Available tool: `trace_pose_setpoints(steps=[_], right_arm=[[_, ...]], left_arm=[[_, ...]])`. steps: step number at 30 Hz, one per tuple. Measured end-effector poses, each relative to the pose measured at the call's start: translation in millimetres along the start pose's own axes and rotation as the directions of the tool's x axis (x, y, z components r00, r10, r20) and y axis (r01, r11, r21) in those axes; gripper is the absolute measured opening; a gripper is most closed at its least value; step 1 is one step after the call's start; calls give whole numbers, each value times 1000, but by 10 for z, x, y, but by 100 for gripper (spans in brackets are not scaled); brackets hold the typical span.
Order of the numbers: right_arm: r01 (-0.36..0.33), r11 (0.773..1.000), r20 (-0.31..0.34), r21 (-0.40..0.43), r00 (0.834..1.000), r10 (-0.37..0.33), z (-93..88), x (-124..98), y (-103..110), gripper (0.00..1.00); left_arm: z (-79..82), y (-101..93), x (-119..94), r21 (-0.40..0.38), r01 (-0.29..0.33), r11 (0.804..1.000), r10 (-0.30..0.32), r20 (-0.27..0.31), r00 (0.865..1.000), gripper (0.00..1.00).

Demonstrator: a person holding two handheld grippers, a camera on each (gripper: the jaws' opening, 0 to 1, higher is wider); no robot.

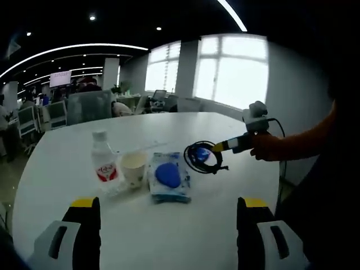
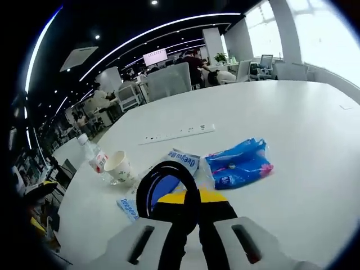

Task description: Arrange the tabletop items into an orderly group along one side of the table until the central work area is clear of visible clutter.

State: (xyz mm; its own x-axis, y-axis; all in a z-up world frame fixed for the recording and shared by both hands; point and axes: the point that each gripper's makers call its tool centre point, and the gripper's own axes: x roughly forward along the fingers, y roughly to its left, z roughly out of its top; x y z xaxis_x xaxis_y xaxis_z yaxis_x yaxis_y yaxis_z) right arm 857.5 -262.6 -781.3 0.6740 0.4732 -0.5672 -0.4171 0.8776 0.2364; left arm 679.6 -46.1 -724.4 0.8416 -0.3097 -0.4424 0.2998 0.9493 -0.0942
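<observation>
My right gripper point(image 2: 192, 198) is shut on a black coiled cable point(image 2: 163, 179) and holds it just above the white table point(image 2: 292, 112). From the left gripper view, the right gripper point(image 1: 218, 147) comes in from the right, held by a hand, with the cable coil point(image 1: 203, 158) hanging at its tip. A plastic water bottle point(image 1: 103, 159), a paper cup point(image 1: 134, 167) and a blue-and-white packet point(image 1: 167, 178) stand in a row left of the coil. My left gripper point(image 1: 169, 211) is open above the near table, holding nothing.
A bright blue crinkled packet point(image 2: 239, 163) lies right of the coil. A white power strip point(image 2: 177, 134) lies further back on the table. The bottle point(image 2: 91, 152) and cup point(image 2: 118, 166) are at the left. Office chairs and desks stand beyond the far edge.
</observation>
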Motion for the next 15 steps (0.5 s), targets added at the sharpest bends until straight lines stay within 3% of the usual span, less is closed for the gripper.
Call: trace_pose_setpoints(steps=[15], right_arm=[[44,997,-26,58,999,-43,-266,-230,-311,0]], left_arm=[[6,-79,17,6,2,1000,-2,1,1000,100]])
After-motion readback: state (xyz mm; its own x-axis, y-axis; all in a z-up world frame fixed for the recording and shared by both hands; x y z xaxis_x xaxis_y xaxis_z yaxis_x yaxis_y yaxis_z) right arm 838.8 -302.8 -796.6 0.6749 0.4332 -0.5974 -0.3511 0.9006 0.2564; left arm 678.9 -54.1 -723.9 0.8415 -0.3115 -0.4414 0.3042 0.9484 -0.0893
